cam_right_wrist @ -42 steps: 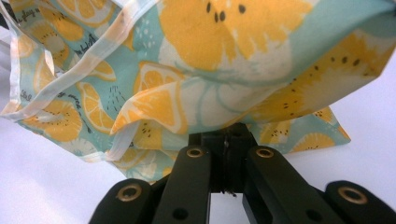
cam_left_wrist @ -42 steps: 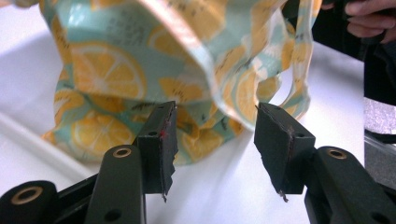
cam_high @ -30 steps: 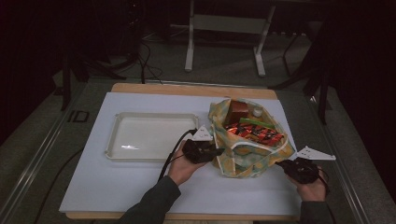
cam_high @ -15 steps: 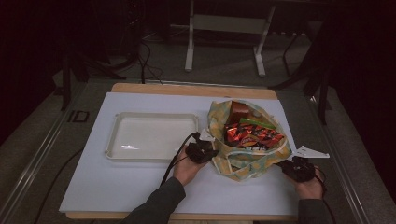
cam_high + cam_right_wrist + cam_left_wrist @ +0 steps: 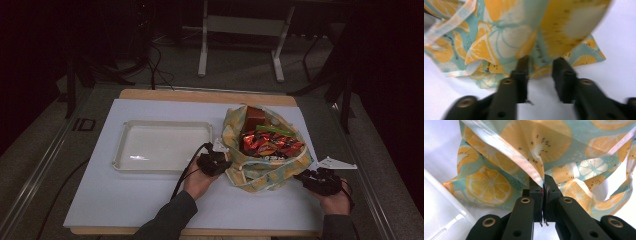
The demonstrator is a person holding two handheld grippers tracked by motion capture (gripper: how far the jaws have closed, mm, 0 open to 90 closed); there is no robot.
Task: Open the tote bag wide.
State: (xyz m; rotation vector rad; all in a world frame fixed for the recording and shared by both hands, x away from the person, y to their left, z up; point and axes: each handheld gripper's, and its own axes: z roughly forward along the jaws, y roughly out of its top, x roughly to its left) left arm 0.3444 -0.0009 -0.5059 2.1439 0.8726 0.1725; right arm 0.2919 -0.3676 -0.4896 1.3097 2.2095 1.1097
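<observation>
A cloth bag printed with orange slices (image 5: 260,172) lies open on the white mat, holding red snack packets (image 5: 270,142), a green packet (image 5: 275,131) and a brown box (image 5: 255,117). My left gripper (image 5: 223,162) is at the bag's left rim. In the left gripper view it (image 5: 543,181) is shut on the hemmed edge of the bag (image 5: 536,142). My right gripper (image 5: 306,176) is at the bag's right corner. In the right gripper view its jaws (image 5: 541,62) have just been opening. The bag's fabric (image 5: 506,37) hangs loose at their tips, with neither pad pressing on it.
A shallow white tray (image 5: 165,123) lies on the mat left of the bag, also seen in the left gripper view (image 5: 441,212). The mat covers a wooden table (image 5: 200,95). Behind the table stand a metal stand and cables on the dark floor.
My left hand has sunk a little with the bag's rim, so the bag's mouth lies lower and wider. The right hand has stayed in place by the bag's right corner.
</observation>
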